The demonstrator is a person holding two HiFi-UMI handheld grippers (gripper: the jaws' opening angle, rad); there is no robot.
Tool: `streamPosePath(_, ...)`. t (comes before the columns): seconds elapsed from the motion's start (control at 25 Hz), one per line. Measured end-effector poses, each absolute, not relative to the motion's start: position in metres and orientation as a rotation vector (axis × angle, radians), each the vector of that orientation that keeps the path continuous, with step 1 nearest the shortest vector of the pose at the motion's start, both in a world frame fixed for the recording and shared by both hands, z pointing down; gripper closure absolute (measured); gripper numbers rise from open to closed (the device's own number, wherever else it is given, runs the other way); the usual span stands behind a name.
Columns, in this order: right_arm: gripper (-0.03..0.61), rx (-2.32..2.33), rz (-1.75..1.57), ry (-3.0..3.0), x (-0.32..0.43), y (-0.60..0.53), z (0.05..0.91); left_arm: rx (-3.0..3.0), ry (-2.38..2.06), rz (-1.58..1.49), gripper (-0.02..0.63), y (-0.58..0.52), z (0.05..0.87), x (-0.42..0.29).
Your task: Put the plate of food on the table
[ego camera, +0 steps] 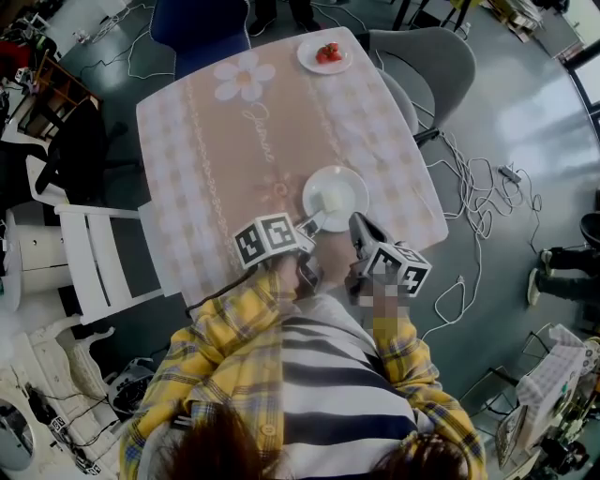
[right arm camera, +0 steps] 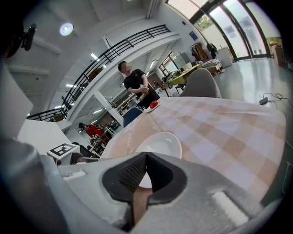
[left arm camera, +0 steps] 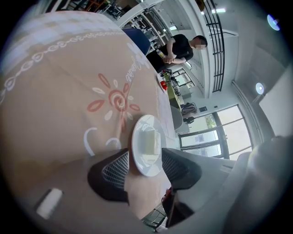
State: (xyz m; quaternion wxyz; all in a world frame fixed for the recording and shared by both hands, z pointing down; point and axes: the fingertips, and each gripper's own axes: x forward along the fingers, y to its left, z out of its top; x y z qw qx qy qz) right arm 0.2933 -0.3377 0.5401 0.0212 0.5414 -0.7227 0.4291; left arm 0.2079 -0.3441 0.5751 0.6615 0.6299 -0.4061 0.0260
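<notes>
A white plate (ego camera: 335,197) with a pale block of food (ego camera: 333,199) lies on the checked tablecloth (ego camera: 216,159) near the table's front edge. My left gripper (ego camera: 309,225) is at the plate's near left rim. In the left gripper view the plate (left arm camera: 145,151) has its near rim between the two spread jaws of the left gripper (left arm camera: 144,167); the pads do not press on it. My right gripper (ego camera: 356,223) hovers just right of the plate's near rim. In its own view the right gripper (right arm camera: 145,171) is shut with nothing in it, and the plate (right arm camera: 160,146) lies just ahead.
A second small plate with strawberries (ego camera: 325,54) sits at the table's far edge. A blue chair (ego camera: 202,28) and a grey chair (ego camera: 427,61) stand at the far side, a white chair (ego camera: 89,258) at the left. Cables (ego camera: 487,202) lie on the floor to the right. A person (right arm camera: 136,84) stands beyond the table.
</notes>
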Motion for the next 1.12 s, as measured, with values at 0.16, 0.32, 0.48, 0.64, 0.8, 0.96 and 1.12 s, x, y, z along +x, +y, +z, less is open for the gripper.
streamPosePath(0.16, 0.581, 1.675, 1.334, -2.236, 0.288, -0.330, 0.541, 1.422, -0.926, 0.066, 0.544, -0.333, 0.580, 0.202)
streamPosePath(0.32, 0.581, 1.664, 1.323, -2.239, 0.280, -0.323, 0.539, 1.485, -0.917, 0.055, 0.612, -0.329, 0.571, 0.202)
streamPosePath(0.48, 0.581, 1.653, 1.292, -2.248, 0.272, -0.316, 0.535, 1.549, -0.896, 0.033, 0.612, -0.328, 0.561, 0.205)
streamPosePath(0.64, 0.581, 1.657, 1.265, -2.254, 0.265, -0.307, 0.531, 1.610, -0.877, 0.020, 0.612, -0.319, 0.553, 0.206)
streamPosePath(0.8, 0.581, 1.675, 1.240, -2.252, 0.256, -0.295, 0.528, 1.641, -0.858, 0.007, 0.612, -0.306, 0.550, 0.200)
streamPosePath(0.96, 0.581, 1.713, 1.227, -2.246, 0.244, -0.282, 0.522, 1.695, -0.844, 0.017, 0.612, -0.296, 0.542, 0.191)
streamPosePath(1.12, 0.581, 1.760, 1.222, -2.237, 0.231, -0.268, 0.519, 1.757, -0.826, 0.038, 0.612, -0.283, 0.536, 0.180)
